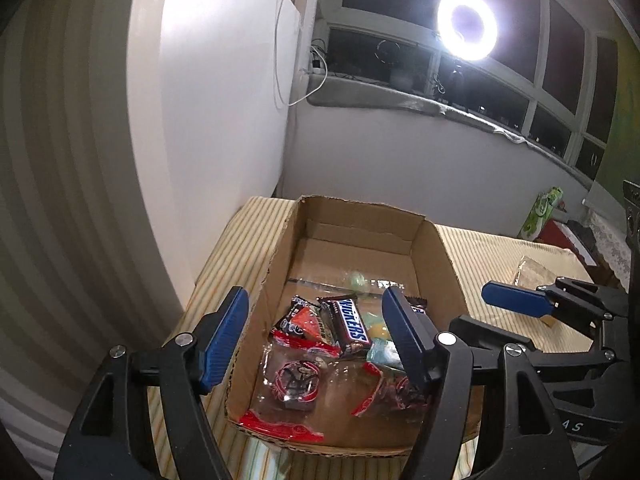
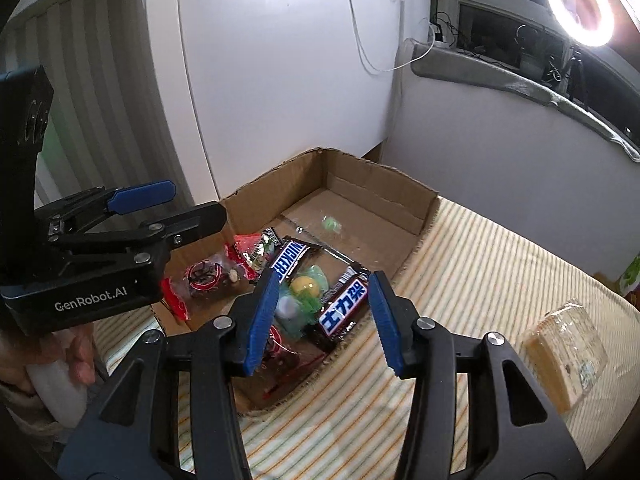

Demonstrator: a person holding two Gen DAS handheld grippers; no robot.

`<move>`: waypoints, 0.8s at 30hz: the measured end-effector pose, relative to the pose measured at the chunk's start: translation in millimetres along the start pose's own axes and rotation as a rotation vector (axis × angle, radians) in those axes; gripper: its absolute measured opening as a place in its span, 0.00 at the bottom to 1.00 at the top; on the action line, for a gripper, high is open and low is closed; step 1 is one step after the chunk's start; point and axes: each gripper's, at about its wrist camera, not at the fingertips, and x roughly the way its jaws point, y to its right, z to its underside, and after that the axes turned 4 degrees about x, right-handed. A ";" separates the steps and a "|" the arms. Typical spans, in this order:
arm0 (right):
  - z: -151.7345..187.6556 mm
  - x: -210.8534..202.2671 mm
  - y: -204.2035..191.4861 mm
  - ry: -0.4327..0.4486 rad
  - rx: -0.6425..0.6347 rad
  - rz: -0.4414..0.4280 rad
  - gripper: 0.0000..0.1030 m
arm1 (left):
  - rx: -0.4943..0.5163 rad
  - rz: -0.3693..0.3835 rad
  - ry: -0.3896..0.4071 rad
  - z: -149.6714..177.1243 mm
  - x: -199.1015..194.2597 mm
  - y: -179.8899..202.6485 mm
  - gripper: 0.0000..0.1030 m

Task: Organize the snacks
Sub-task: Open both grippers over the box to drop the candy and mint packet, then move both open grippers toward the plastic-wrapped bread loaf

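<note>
Cardboard box (image 2: 400,196) on the striped cloth (image 2: 460,280) already holds most snacks, incl. two Snickers bars (image 2: 344,306) & red-edged packs (image 1: 294,380), w/ one clear-wrapped cake (image 2: 566,354) left outside; left gripper (image 1: 316,336) & right gripper (image 2: 322,320) both apart, empty.

Two Snickers bars (image 2: 289,259) (image 2: 342,306), one cardboard box (image 2: 384,188), one wrapped cracker pack (image 2: 564,354).
</note>
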 end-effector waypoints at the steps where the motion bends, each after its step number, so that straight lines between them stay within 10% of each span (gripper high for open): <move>1: 0.8 -3.1 0.1 0.002 0.001 0.001 0.47 | 0.004 0.000 0.003 -0.7 -1.9 2.3 0.67; 24: 61.1 -58.9 108.0 0.014 0.143 0.133 0.65 | 0.136 0.054 -0.002 -10.0 -4.2 89.0 0.67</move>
